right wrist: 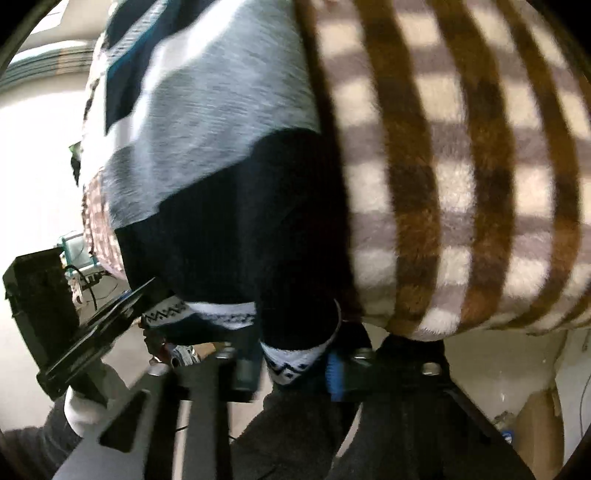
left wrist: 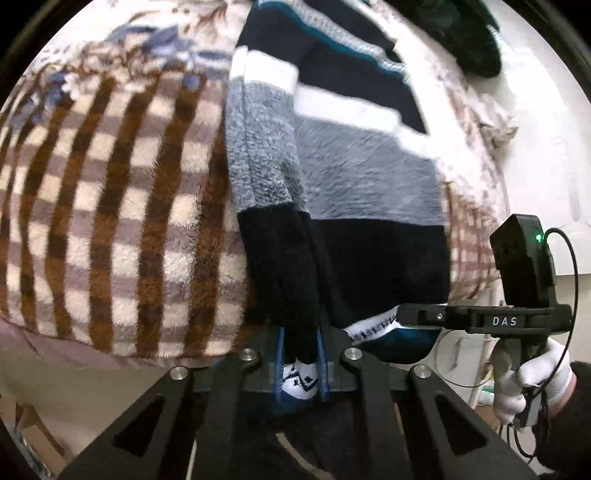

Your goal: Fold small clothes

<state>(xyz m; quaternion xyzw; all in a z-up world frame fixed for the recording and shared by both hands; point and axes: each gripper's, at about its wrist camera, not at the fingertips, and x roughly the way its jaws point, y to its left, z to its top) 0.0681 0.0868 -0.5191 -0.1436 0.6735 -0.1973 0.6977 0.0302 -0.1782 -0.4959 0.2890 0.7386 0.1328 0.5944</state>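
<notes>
A small striped knit sweater (left wrist: 354, 177) with grey, white, teal and dark navy bands lies on a checked fleece blanket (left wrist: 110, 206). My left gripper (left wrist: 300, 354) is shut on the sweater's dark hem with its white patterned trim, at the near left corner. My right gripper (right wrist: 295, 363) is shut on the hem's other near corner, where the same trim shows between the pads. The sweater also fills the left of the right wrist view (right wrist: 207, 147). In the left wrist view my right gripper (left wrist: 402, 314) reaches in from the right at the hem.
The brown and cream blanket (right wrist: 461, 184) covers the surface and drops off at its near edge. A dark green garment (left wrist: 465, 33) lies at the far right of the surface. Pale floor (right wrist: 33, 147) shows to the left.
</notes>
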